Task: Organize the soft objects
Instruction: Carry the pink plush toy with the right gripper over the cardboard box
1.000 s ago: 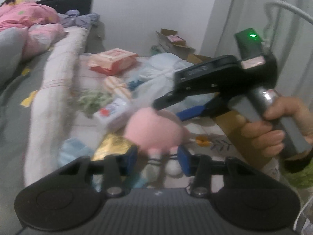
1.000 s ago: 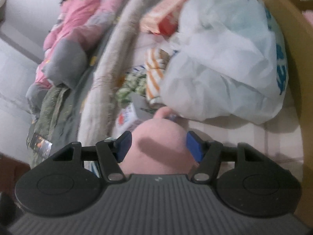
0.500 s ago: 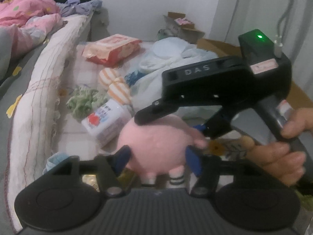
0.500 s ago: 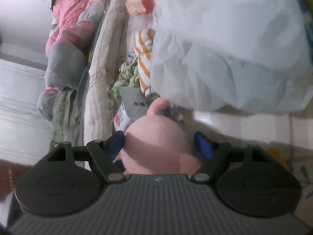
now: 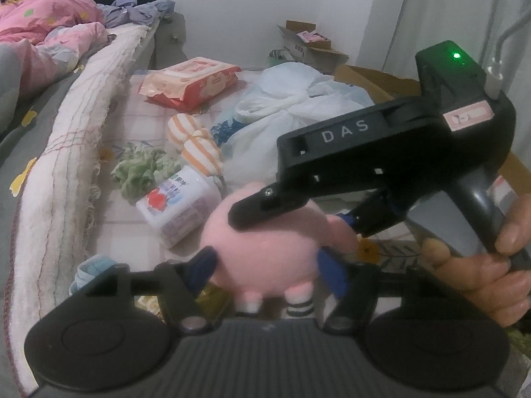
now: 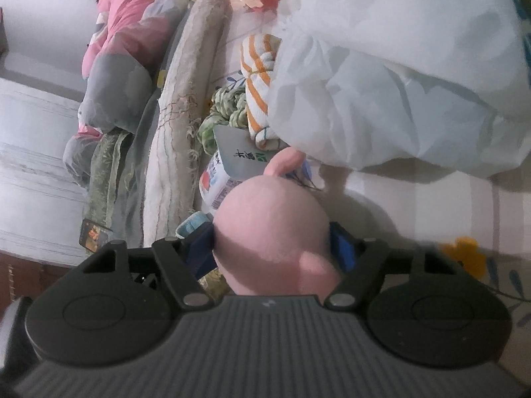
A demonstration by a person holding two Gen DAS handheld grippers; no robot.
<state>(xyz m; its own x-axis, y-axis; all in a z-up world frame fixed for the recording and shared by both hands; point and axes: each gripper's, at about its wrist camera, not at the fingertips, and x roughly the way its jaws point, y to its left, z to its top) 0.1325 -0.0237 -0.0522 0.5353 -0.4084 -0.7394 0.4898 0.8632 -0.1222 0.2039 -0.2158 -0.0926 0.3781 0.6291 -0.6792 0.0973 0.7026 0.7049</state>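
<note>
- Several soft things loose on bed (image 5: pixel 126 224): white plastic bag (image 5: pixel 298 106), red wipes pack (image 5: pixel 192 79), green cloth (image 5: pixel 139 169), striped socks (image 5: pixel 199 149). None visibly sorted.
- One item in work: pink plush (image 6: pixel 272 219), apparently raised off bed, near bag front.
- Right hand-held gripper (image 6: pixel 272 248): jaws just closed in, pads pinching plush flanks.
- Left hand-held gripper (image 5: pixel 265 265): jaws just widened, plush between pads; pressing or merely touching, cannot tell.
- Judged early stage, likely hand-over left to right; destination not in view; remaining items untouched.
</note>
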